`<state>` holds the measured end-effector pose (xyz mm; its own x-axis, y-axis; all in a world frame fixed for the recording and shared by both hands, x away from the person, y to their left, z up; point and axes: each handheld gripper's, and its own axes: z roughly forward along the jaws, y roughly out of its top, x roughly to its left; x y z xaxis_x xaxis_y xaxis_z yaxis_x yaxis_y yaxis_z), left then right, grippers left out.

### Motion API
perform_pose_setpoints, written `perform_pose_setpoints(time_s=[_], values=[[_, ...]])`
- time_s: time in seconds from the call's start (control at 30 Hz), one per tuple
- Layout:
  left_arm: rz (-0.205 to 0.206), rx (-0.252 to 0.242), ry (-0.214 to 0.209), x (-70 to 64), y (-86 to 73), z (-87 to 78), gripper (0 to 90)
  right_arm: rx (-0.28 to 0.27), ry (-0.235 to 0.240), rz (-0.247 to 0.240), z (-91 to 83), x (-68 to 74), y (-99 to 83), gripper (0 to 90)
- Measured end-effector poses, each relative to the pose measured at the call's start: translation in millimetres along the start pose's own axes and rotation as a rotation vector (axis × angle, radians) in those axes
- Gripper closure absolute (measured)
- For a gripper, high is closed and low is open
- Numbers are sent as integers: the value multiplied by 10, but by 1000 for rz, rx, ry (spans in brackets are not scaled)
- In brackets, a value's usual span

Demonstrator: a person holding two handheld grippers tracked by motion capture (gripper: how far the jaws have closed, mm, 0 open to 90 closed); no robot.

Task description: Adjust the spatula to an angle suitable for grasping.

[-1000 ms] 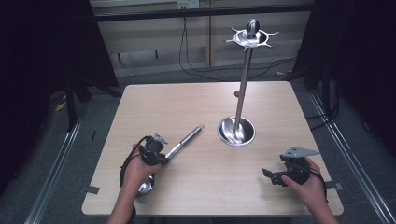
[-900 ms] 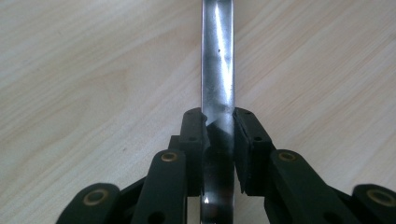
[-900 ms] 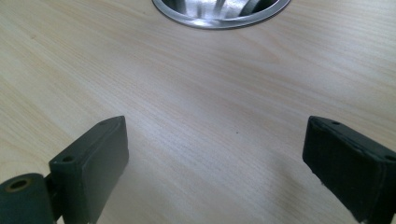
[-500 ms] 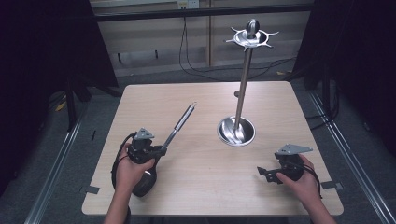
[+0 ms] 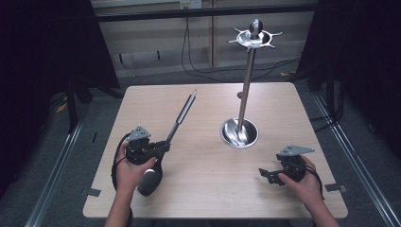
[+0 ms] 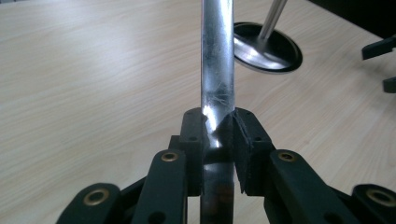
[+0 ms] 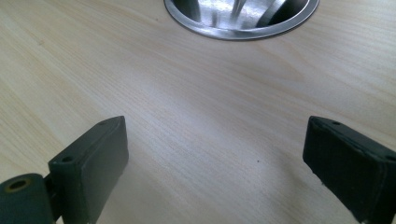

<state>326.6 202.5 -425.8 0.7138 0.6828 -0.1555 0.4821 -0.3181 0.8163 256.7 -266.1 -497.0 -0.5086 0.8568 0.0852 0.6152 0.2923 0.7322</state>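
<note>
The ladle [image 5: 166, 142] is already up off the table [image 5: 208, 189], clamped by its metal handle in my left gripper [image 5: 158, 147] at the lower left of the frame, bowl hanging low by my hand and handle tip slanting toward the upper middle. In the left gripper view the handle [image 6: 217, 74] runs straight up between the closed pads. I judge hanging it on the stand [image 5: 241, 127], right of centre, is what remains. My right gripper [image 5: 265, 174] rests at lower right, jaws wide apart, holding nothing.

Black gripper [image 6: 217, 154], brass-ringed screw holes
</note>
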Motion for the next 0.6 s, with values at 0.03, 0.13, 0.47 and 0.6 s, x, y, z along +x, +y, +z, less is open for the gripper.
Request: perform_pose_setpoints(time_s=[0.03,0.13,0.47,0.6], values=[[4,-10,-1,-18,18,1,753,2,-2,6,-5,1,-5,65],[5,-28,-11,-27,41,8,754,2,-2,-3,-21,-14,-13,64],[0,-74,-40,-63,133,12,754,-9,-12,23,-55,-53,-47,64],[1,-90,-62,-78,183,5,753,-7,-10,22,-54,-57,-56,64]])
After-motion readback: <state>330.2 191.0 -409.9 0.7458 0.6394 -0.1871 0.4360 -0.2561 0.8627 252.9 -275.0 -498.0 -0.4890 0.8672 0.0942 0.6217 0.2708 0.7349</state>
